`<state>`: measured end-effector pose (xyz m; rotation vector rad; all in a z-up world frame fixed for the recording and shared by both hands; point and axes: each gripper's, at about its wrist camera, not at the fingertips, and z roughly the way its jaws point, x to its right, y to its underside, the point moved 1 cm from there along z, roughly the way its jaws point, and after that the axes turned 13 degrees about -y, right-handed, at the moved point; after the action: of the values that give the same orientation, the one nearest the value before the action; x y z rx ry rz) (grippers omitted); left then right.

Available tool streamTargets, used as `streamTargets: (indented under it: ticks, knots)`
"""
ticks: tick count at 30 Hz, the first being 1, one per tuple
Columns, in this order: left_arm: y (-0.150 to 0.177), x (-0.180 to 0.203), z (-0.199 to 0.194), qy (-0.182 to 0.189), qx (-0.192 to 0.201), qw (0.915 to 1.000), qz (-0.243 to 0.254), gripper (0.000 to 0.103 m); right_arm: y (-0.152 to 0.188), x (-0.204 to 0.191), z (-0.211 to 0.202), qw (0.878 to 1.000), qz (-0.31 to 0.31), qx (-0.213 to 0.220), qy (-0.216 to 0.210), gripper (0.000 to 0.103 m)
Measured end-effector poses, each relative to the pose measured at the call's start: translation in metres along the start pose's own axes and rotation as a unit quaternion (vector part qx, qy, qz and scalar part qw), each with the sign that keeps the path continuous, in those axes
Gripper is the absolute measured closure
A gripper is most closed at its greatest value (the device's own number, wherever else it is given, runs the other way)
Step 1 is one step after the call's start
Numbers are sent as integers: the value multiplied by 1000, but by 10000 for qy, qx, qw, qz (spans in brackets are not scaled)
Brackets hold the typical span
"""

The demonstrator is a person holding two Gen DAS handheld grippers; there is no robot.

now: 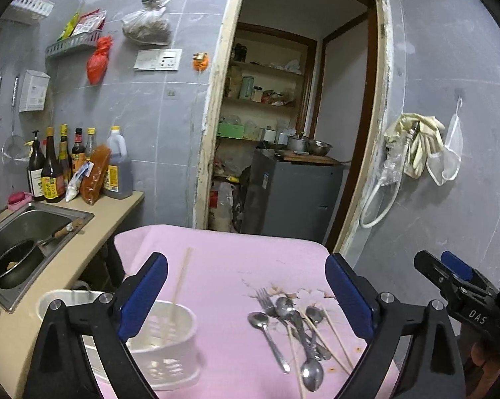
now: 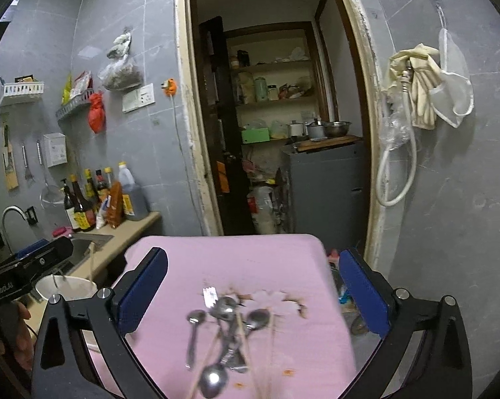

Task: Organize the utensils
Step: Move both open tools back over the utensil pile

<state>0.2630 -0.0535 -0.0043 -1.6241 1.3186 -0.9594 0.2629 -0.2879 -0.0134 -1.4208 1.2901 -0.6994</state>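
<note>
Both claws are spread wide and hold nothing. The left claw (image 1: 246, 296) hovers over the pink cloth (image 1: 223, 259); just below its left finger stands the white holder (image 1: 170, 342), with one chopstick (image 1: 180, 286) upright in it. Ahead and slightly right of that claw lies the pile (image 1: 293, 329): fork (image 1: 266, 302), spoons (image 1: 311, 370) and loose chopsticks (image 1: 336, 335), crossing and touching. The right claw (image 2: 253, 296) hangs directly above the same pile, blurred in its view. The steel pieces look stiff, smooth and likely slippery, so a grip across a handle, mid-length, seems safest. The chopsticks look light and thin; pinch one near its middle, clear of its neighbours. Beyond the left claw, a sink (image 1: 34, 219) and bottles (image 1: 50, 166) line the counter.
</note>
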Motion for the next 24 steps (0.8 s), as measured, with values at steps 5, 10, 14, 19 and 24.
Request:
streamTargets:
  ticks: [5,10,14,19,24]
  knots:
    - [11,26,4,-38,-77,9999,73,5,7,24,-2,10000,30,-81,47,2]
    - [24,45,15,-106,-199,9996,177,5,22,45,8,9995,167,-280,56,2]
    - [35,55,29,-163,-400,9988,211,5,38,64,25,9974,437,-559,-80,2]
    - [46,63,54,-142,-803,9966,100,5,59,84,53,9919,707,-993,-344,2]
    - [60,66,81,-164,-1246,9921,-50,8,82,95,84,9834,861,-1508,-534,11]
